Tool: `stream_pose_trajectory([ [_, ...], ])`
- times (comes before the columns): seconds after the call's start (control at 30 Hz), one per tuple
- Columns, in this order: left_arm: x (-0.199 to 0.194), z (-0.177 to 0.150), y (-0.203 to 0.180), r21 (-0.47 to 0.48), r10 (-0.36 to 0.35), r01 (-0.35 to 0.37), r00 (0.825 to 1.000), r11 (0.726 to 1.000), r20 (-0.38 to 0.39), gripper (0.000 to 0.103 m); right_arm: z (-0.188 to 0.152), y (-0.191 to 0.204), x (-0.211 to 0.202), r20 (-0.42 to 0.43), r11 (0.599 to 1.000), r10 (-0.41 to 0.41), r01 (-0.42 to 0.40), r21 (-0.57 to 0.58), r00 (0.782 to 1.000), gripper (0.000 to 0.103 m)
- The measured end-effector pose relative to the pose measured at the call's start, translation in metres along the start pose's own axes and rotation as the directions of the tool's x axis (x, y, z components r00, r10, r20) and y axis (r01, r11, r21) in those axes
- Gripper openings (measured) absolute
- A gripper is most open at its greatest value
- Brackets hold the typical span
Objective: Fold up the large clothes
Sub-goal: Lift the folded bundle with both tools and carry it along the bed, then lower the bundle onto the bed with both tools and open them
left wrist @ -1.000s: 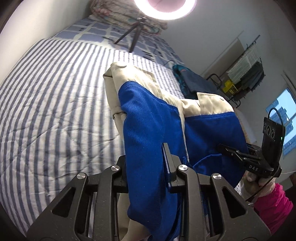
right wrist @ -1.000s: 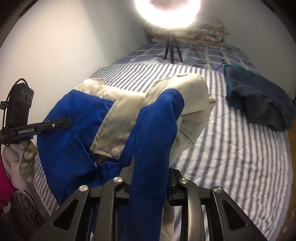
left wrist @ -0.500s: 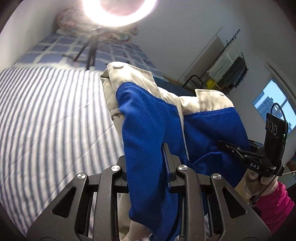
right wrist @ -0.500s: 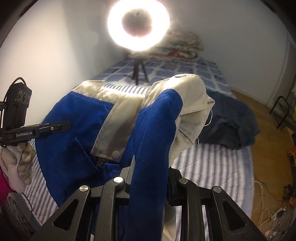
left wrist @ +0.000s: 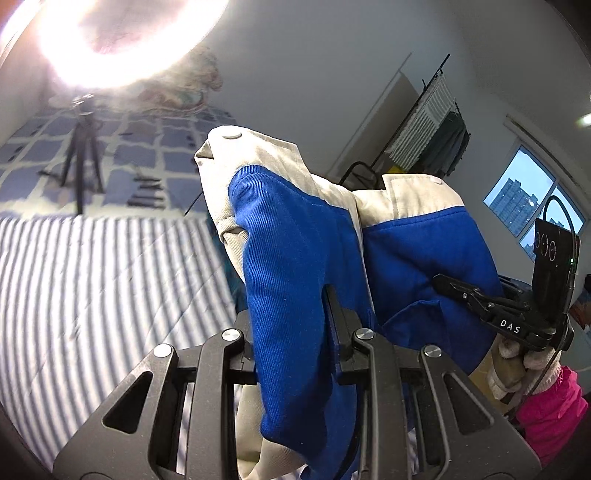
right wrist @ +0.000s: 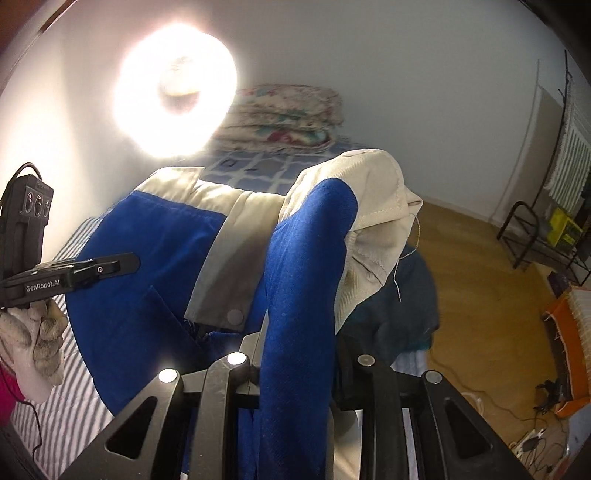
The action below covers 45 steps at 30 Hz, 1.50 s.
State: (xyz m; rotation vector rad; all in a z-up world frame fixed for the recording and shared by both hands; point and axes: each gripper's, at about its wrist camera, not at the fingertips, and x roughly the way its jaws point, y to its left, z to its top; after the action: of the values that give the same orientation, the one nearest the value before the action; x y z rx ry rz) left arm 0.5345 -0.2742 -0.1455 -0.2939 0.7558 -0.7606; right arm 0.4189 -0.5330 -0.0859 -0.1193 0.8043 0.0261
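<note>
While both grippers clamp its folds, the blue-and-cream jacket (left wrist: 295, 266) hangs above the striped bed (left wrist: 92, 280): soft, thick, fairly heavy cloth, best held by bunched edges near seams.

Left gripper (left wrist: 291, 332) and right gripper (right wrist: 295, 354) each pinch blue fabric.

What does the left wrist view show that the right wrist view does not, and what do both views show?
Only the left wrist view shows the window with buildings outside, the black tripod on the bed, and the right gripper.

Only the right wrist view shows the wooden floor, the dark blue clothes pile, the orange basket, and the left gripper.

Both show the blue and beige garment, pinched by each gripper, the bright ring light, the blue-and-white striped bed cover, and the folded floral blanket.
</note>
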Motion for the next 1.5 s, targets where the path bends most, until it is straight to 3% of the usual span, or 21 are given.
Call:
stream_pose_trajectory([
  [0.2, 0.055, 0.035, -0.009, 0.018, -0.007, 0.007, 1.000, 1.000, 0.011, 0.024, 0.039, -0.042, 0.027, 0.020, 0.999, -0.043, 0.043, 0.028, 0.999, 0.023],
  [0.5, 0.127, 0.073, -0.017, 0.049, 0.041, -0.041, 0.999, 0.998, 0.006, 0.024, 0.072, -0.085, 0.085, 0.016, 0.995, -0.081, 0.080, 0.059, 0.997, 0.023],
  [0.73, 0.170, 0.078, 0.006, 0.040, 0.118, -0.118, 0.993, 0.992, -0.014, 0.024, 0.084, -0.098, 0.142, -0.003, 0.996, -0.074, 0.074, 0.058, 0.997, 0.023],
  [0.87, 0.200, 0.065, 0.036, 0.009, 0.218, -0.218, 0.971, 0.976, -0.096, 0.025, 0.072, -0.114, 0.180, -0.091, 0.990, -0.098, 0.107, 0.091, 0.991, 0.026],
  [1.0, 0.204, 0.061, 0.060, -0.056, 0.202, -0.211, 0.971, 0.976, -0.127, 0.039, 0.057, -0.149, 0.198, -0.175, 0.964, -0.134, 0.169, 0.207, 0.975, 0.047],
  [1.03, 0.203, 0.061, 0.060, -0.050, 0.208, -0.216, 0.970, 0.975, -0.128, 0.047, 0.055, -0.156, 0.199, -0.189, 0.955, -0.150, 0.191, 0.225, 0.971, 0.058],
  [1.07, 0.202, 0.061, 0.059, -0.035, 0.226, -0.232, 0.966, 0.972, -0.125, 0.055, 0.051, -0.162, 0.201, -0.205, 0.945, -0.179, 0.226, 0.235, 0.962, 0.061],
  [1.13, 0.197, 0.059, 0.057, -0.018, 0.247, -0.251, 0.962, 0.968, -0.114, 0.057, 0.044, -0.168, 0.200, -0.217, 0.935, -0.190, 0.244, 0.258, 0.957, 0.066],
  [1.33, 0.174, 0.054, 0.049, 0.018, 0.280, -0.280, 0.956, 0.960, -0.088, 0.057, 0.040, -0.154, 0.185, -0.176, 0.928, -0.229, 0.270, 0.256, 0.957, 0.065],
  [1.5, 0.142, 0.058, 0.039, 0.022, 0.248, -0.247, 0.967, 0.969, -0.056, 0.057, 0.045, -0.140, 0.152, -0.124, 0.924, -0.245, 0.270, 0.270, 0.962, 0.066],
])
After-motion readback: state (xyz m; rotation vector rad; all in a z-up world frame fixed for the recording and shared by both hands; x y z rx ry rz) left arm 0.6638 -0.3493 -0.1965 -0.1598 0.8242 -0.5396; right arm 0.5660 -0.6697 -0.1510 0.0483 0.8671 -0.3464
